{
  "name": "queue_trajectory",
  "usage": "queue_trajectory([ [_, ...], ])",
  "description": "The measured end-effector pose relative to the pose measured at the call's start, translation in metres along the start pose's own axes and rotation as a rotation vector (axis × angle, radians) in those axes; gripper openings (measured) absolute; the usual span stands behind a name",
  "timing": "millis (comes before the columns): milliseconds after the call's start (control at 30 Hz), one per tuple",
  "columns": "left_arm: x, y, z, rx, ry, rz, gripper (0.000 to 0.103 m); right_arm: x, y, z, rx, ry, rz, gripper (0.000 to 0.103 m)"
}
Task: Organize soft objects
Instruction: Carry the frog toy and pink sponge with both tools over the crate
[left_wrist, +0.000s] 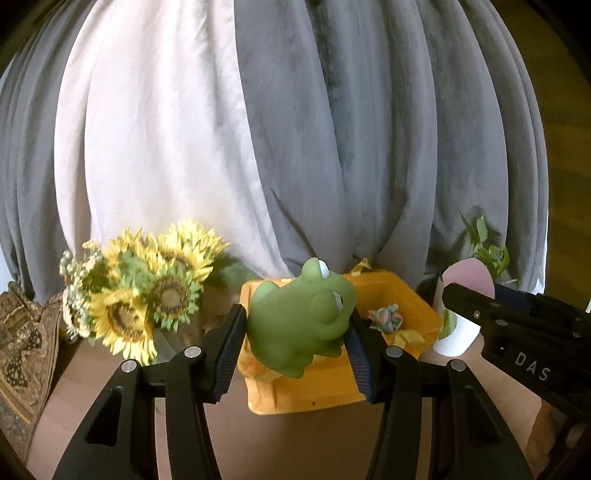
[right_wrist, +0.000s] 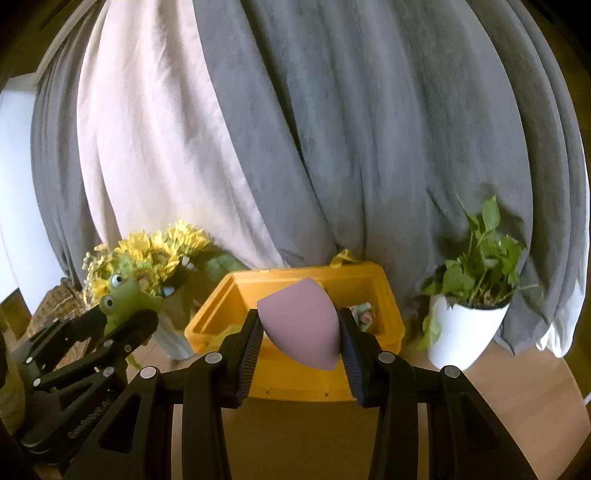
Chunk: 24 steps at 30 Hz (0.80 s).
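A soft green frog toy (left_wrist: 299, 317) with white eyes is pinched between the pads of my left gripper (left_wrist: 297, 332), held above the near side of a yellow bin (left_wrist: 317, 391). My right gripper (right_wrist: 299, 332) is shut on a mauve teardrop sponge (right_wrist: 301, 326), also in front of the yellow bin (right_wrist: 295, 384). The left wrist view shows the right gripper (left_wrist: 476, 299) with the mauve sponge (left_wrist: 469, 275) at the right. The frog (right_wrist: 123, 299) and left gripper (right_wrist: 122, 325) show at the left of the right wrist view. A small pastel soft toy (left_wrist: 386, 317) lies inside the bin.
A bunch of sunflowers (left_wrist: 147, 291) stands left of the bin. A white pot with a green plant (right_wrist: 469, 325) stands to its right. Grey and white curtains (left_wrist: 295, 129) hang close behind. A patterned cushion (left_wrist: 22, 343) sits at the far left on the wooden tabletop (right_wrist: 498, 391).
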<state>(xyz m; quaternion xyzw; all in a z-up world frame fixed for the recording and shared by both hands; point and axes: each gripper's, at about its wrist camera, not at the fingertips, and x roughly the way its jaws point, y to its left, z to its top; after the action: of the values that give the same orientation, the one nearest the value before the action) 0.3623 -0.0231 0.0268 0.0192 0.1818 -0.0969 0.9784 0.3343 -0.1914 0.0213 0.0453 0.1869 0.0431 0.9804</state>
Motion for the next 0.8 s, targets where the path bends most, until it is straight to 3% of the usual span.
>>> queue_trajectory([
  [333,0.036,0.005,0.022,0.001,-0.023,-0.006,0.052,0.032,-0.005,0.018,0.009,-0.004,0.002,0.042],
  [800,0.09,0.017,0.031,0.01,0.011,0.0,0.052,0.089,-0.007,0.032,0.022,0.03,0.014,0.042],
])
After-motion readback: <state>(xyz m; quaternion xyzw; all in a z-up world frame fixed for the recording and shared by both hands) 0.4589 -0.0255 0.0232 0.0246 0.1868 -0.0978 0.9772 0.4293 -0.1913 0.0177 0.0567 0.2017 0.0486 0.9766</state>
